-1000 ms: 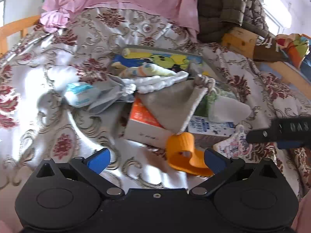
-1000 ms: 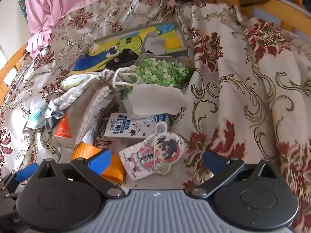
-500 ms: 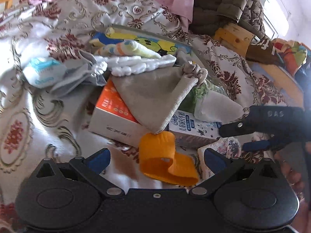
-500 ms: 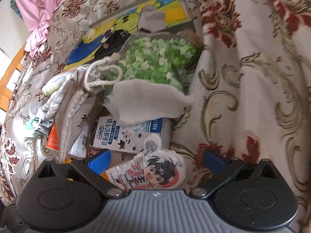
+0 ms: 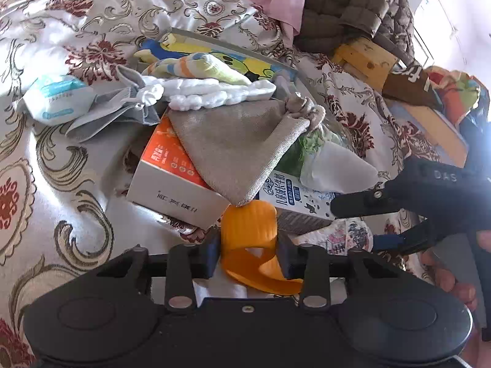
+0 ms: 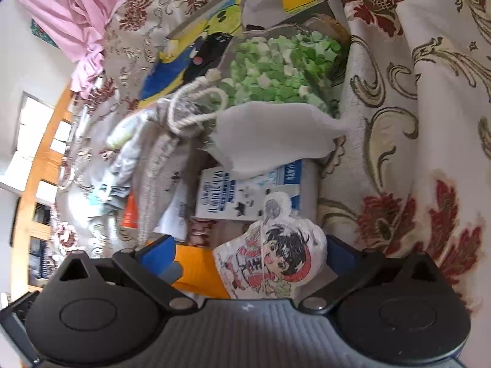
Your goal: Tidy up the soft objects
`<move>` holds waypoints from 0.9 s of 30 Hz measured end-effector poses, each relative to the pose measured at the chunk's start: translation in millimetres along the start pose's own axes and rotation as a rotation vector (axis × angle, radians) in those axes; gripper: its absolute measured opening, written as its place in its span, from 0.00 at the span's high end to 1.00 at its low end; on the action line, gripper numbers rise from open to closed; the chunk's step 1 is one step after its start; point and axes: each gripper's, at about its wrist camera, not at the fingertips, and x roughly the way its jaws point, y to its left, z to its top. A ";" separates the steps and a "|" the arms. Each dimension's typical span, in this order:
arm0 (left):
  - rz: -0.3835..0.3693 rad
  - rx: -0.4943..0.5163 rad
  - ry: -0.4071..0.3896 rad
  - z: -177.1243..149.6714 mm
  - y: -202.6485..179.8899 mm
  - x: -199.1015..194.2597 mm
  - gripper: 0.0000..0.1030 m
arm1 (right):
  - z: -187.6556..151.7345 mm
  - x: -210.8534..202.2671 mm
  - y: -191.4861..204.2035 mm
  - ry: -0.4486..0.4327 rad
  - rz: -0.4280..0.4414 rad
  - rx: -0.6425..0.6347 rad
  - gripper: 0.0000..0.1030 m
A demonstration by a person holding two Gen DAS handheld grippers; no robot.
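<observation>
Your left gripper (image 5: 248,253) has just closed its fingers on the orange band (image 5: 249,230); your right gripper (image 6: 250,256) stays open around the cartoon pouch (image 6: 271,260), ungrasped.

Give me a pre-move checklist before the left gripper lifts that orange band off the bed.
1. left gripper closed on orange band: ok.
2. Band free of the beige pouch corner above it: cannot tell; they look touching.
3. right gripper open around cartoon plush tag: ok, not clamped.
4. Right gripper clear of the band: not ok; one finger sits against it.
5. milk carton clear of the lift path: cannot tell.
</observation>
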 end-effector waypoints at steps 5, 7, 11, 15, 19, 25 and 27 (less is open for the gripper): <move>0.040 -0.002 0.002 -3.4 -1.3 -10.0 0.71 | -3.4 -7.9 8.0 -0.012 0.067 -0.024 0.02; 0.059 -0.001 0.001 -5.3 -1.9 -15.5 0.72 | -4.0 -10.7 12.4 -0.027 0.085 -0.041 0.07; 0.090 -0.006 -0.022 -8.0 0.9 -29.2 0.73 | -4.3 -14.0 16.4 -0.070 0.070 -0.047 0.22; 0.129 0.003 -0.033 -9.6 1.1 -32.4 0.73 | -7.2 -6.4 16.9 -0.048 0.025 -0.047 0.40; 0.152 0.014 -0.025 -10.5 1.3 -29.1 0.72 | -9.3 -1.7 19.9 -0.027 0.047 -0.060 0.55; 0.153 0.008 -0.025 -11.0 2.4 -26.9 0.72 | -11.2 -2.3 24.4 -0.026 0.089 -0.078 0.66; 0.153 0.007 -0.026 -11.1 2.5 -26.5 0.72 | -12.3 -0.3 26.3 -0.022 0.089 -0.083 0.69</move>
